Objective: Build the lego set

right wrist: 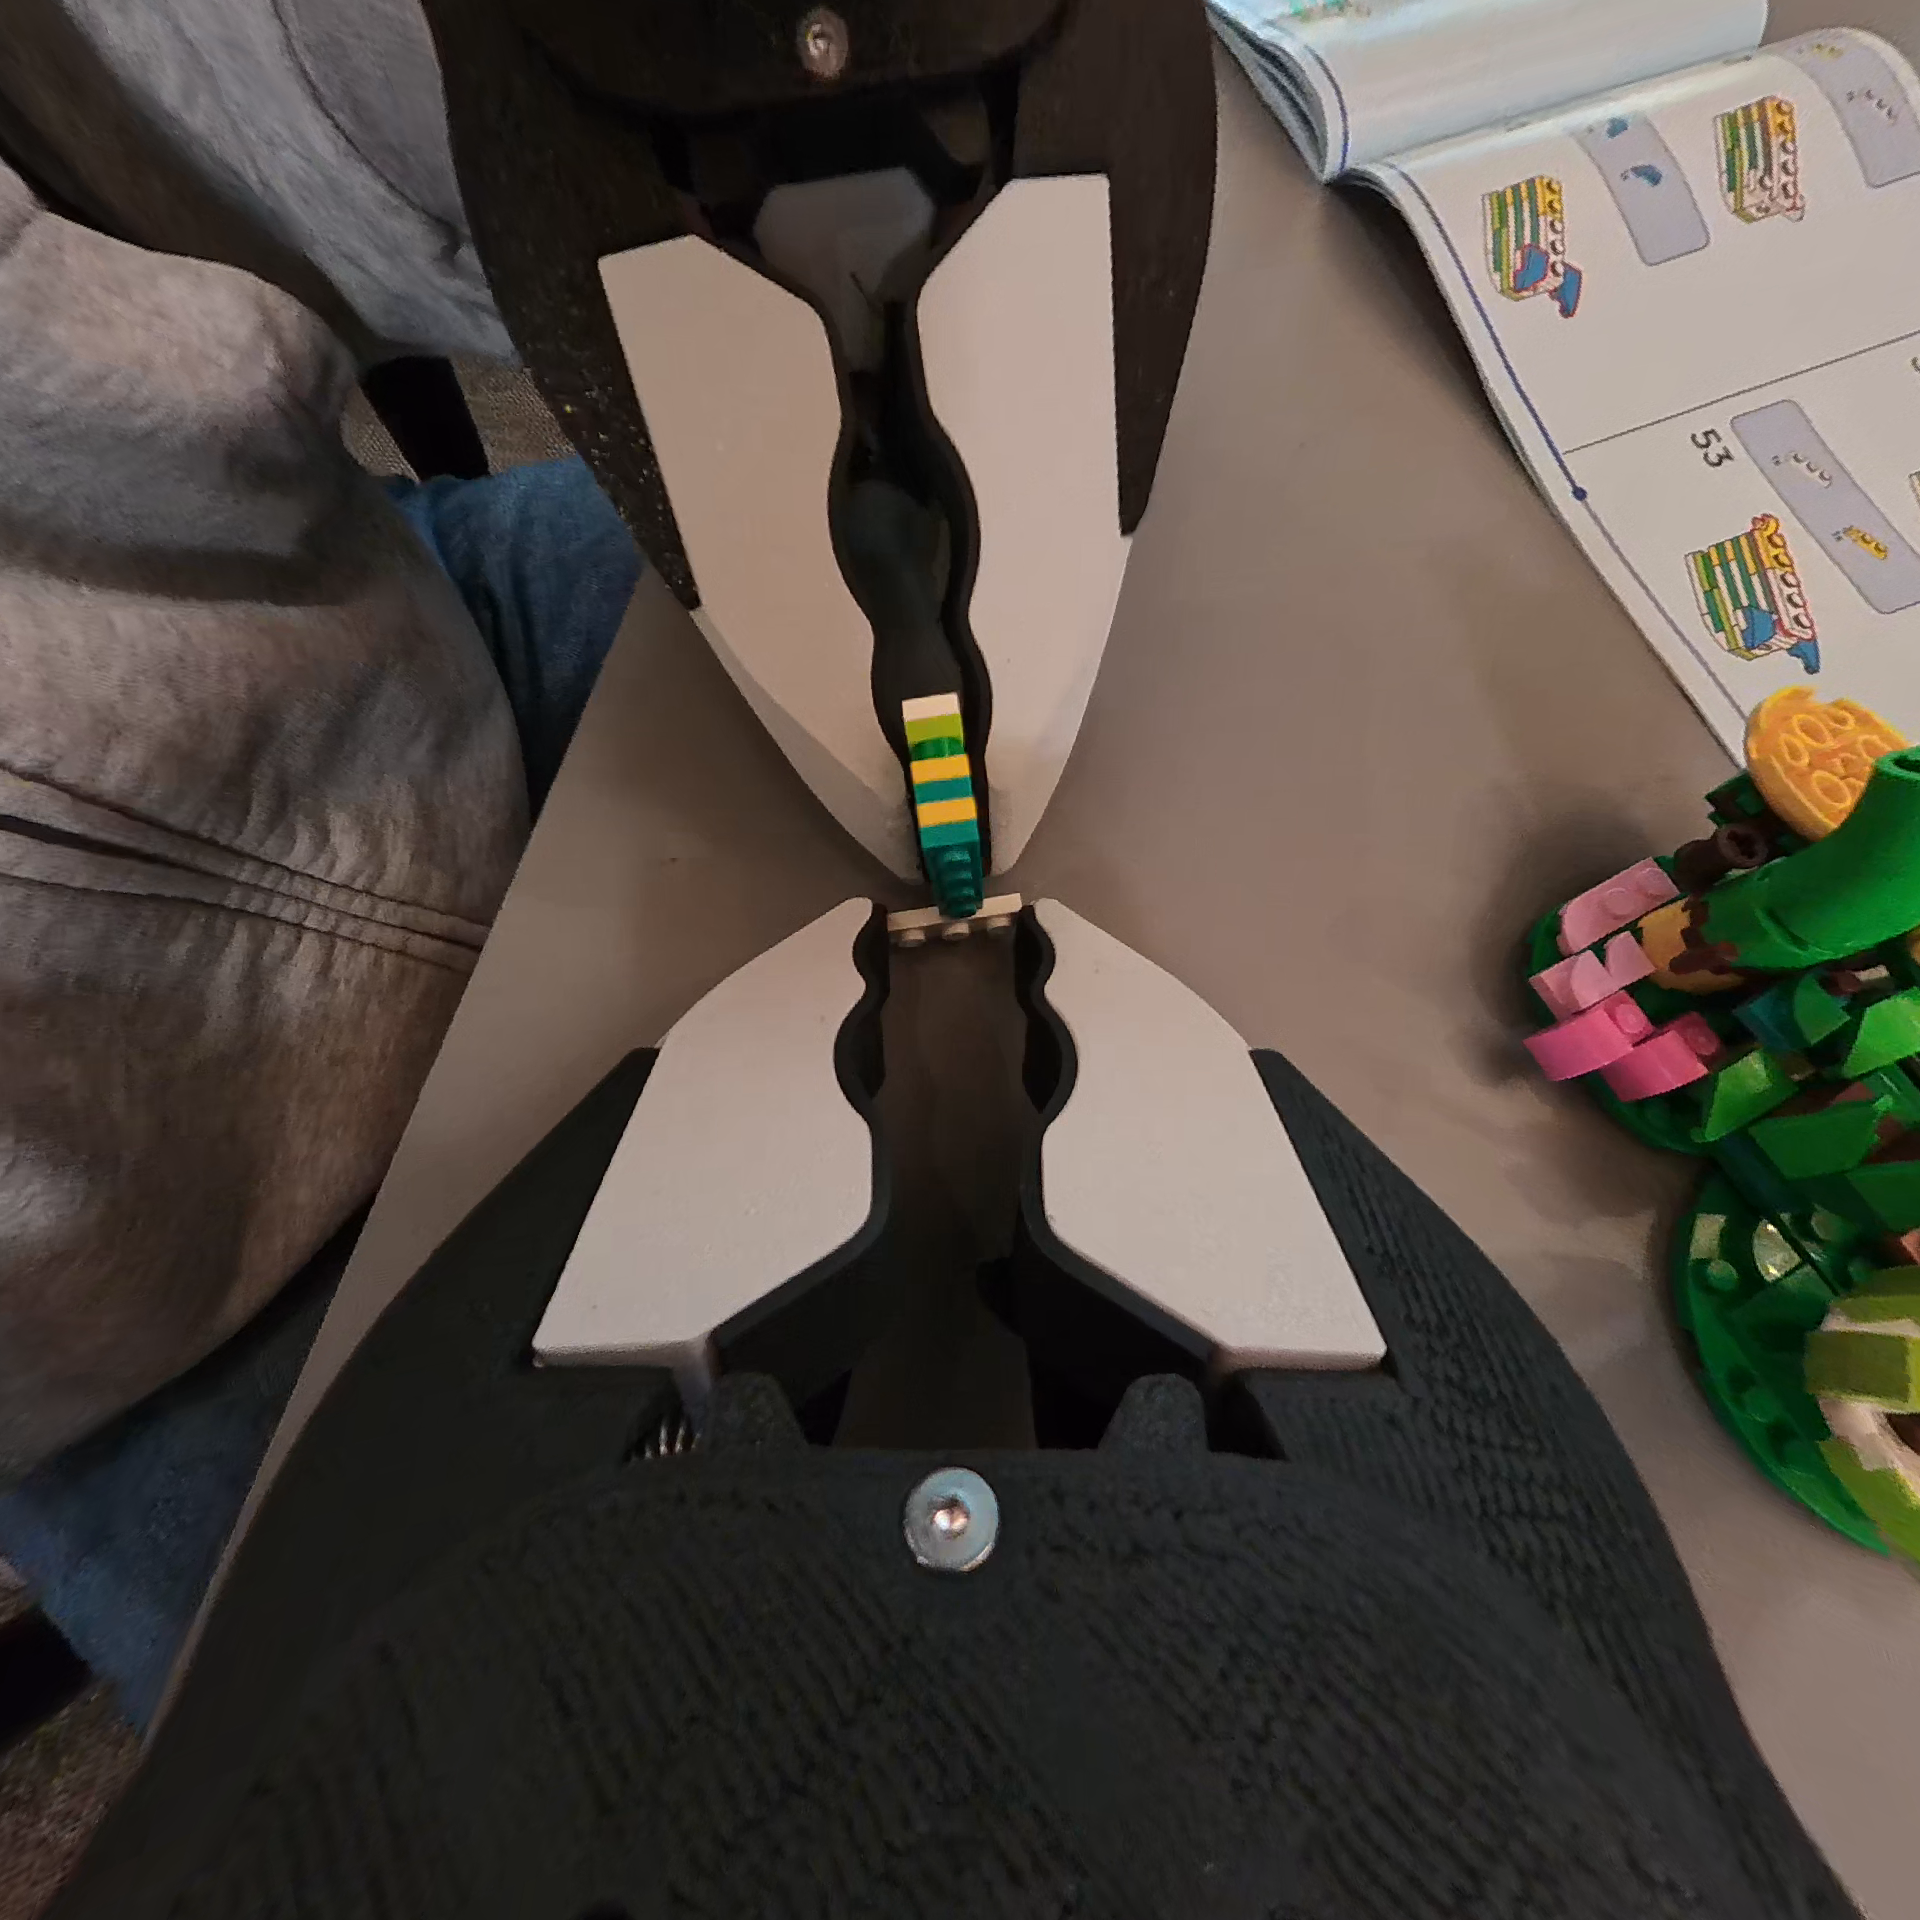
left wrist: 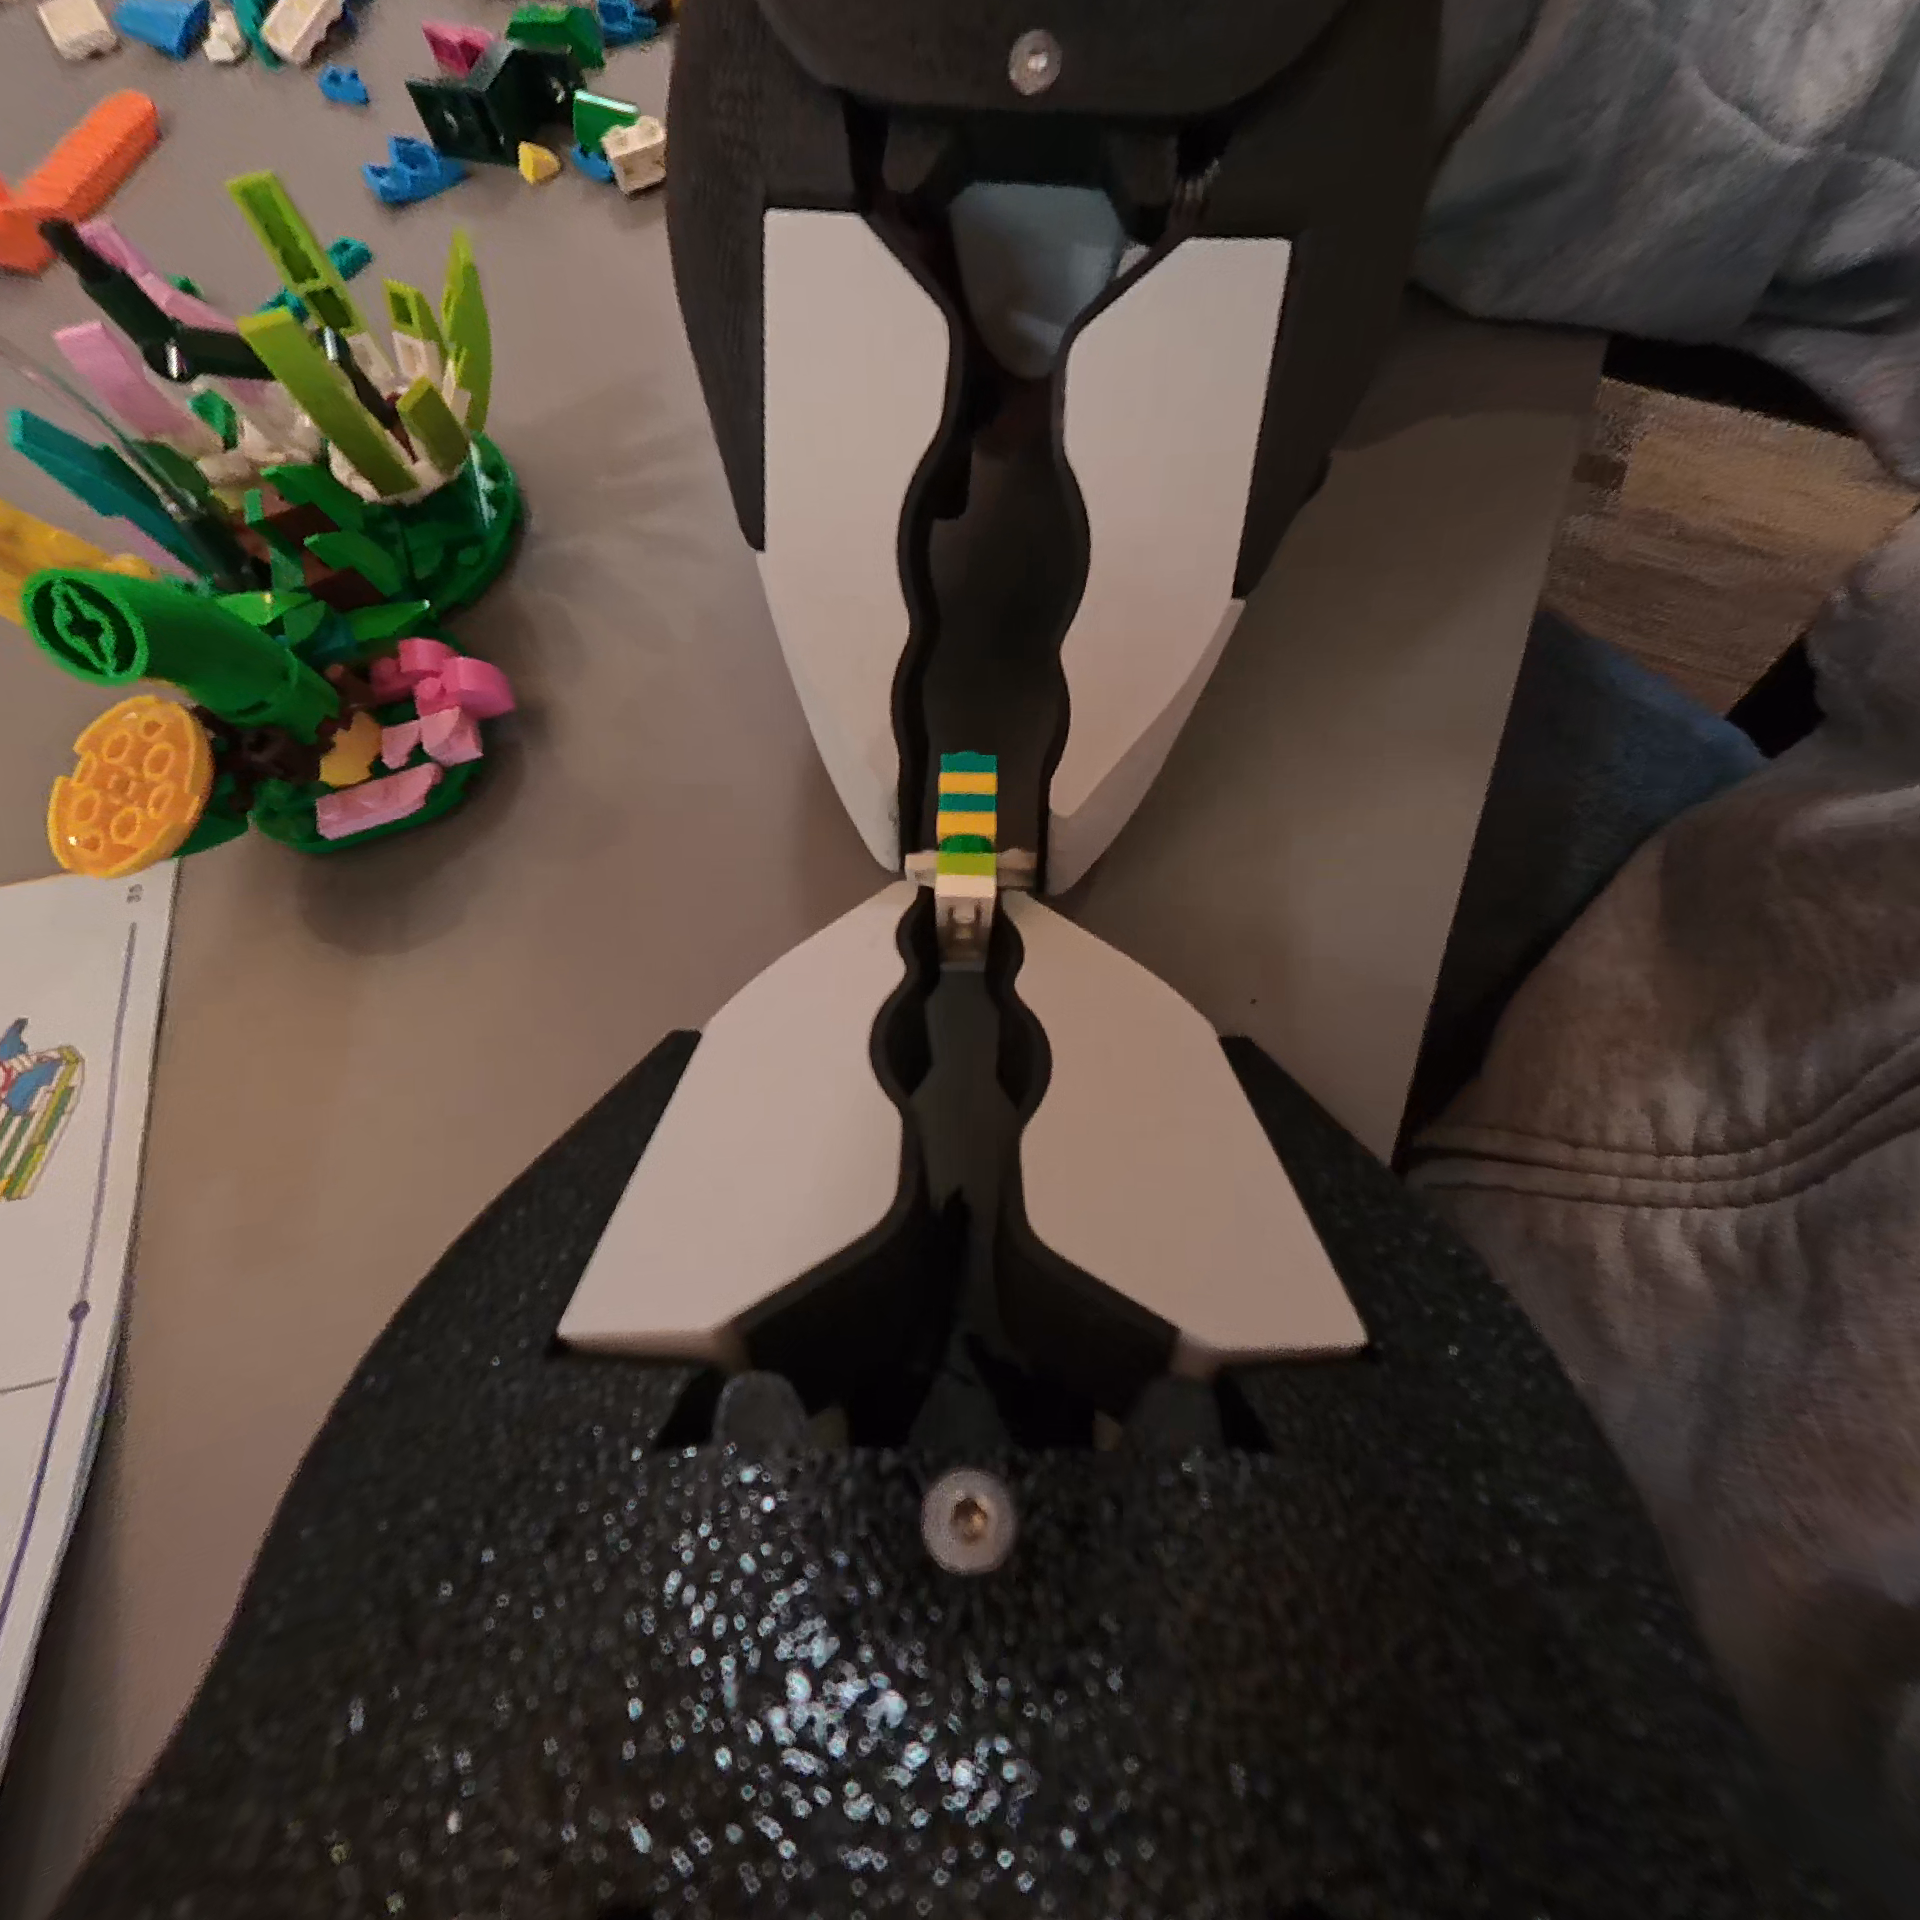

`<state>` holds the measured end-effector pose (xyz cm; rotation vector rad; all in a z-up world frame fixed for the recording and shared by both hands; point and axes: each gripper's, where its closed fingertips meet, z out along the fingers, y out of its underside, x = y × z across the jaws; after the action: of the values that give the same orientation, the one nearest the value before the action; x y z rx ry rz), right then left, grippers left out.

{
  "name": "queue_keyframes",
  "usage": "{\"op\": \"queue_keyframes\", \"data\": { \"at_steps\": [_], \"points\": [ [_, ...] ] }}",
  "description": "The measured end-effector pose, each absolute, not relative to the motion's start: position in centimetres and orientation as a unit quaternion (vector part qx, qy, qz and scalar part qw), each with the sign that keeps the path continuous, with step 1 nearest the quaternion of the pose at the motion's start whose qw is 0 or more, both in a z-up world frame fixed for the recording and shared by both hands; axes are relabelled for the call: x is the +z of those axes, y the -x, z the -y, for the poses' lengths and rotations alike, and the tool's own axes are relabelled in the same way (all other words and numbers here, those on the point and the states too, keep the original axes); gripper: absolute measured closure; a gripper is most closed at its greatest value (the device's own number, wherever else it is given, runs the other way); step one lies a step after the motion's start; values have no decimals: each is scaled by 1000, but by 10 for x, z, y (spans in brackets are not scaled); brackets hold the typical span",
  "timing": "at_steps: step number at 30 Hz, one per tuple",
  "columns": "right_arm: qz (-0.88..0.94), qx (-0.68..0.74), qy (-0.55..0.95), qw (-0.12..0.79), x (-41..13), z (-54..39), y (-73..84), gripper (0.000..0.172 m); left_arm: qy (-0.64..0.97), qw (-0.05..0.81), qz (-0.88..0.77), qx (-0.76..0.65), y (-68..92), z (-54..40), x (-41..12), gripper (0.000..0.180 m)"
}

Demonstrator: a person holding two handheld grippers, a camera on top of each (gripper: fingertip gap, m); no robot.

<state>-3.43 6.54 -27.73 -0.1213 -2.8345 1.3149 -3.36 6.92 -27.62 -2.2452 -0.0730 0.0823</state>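
Over on the far left of the grey table (left wrist: 644,748) there's an open instruction booklet (left wrist: 62,1143), and just past it a built brick flower model (left wrist: 312,582) with green leaves, pink petals and a yellow disc. Loose bricks (left wrist: 436,114) are scattered behind that. Mid-table, the two grippers meet tip to tip. The left gripper (left wrist: 961,904) is clamped on the white end of a little striped stack (left wrist: 967,800) of teal, yellow, green, lime and white layers, fingers snug on both sides. The right gripper (right wrist: 956,920) is pinching a small white plate (right wrist: 935,916) crosswise by its two ends. The stack's studded teal end sits right up against the middle of that plate, both lifted off the table. On the right is someone's grey sweatshirt (left wrist: 1662,1143).
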Motion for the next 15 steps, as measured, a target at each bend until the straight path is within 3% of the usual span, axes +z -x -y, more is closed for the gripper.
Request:
{"op": "queue_keyframes", "data": {
  "at_steps": [1,10,15],
  "points": [
    [906,422,35,6,-277,-65,33,150,900,434,20,38,32,-69,-275,172],
    [865,501,28,14,-252,-61,27,150,841,539,-18,39,25,-75,-242,172],
    [855,517,40,21,-246,-62,29,150,834,551,-6,33,27,-74,-237,172]
  ]
}}
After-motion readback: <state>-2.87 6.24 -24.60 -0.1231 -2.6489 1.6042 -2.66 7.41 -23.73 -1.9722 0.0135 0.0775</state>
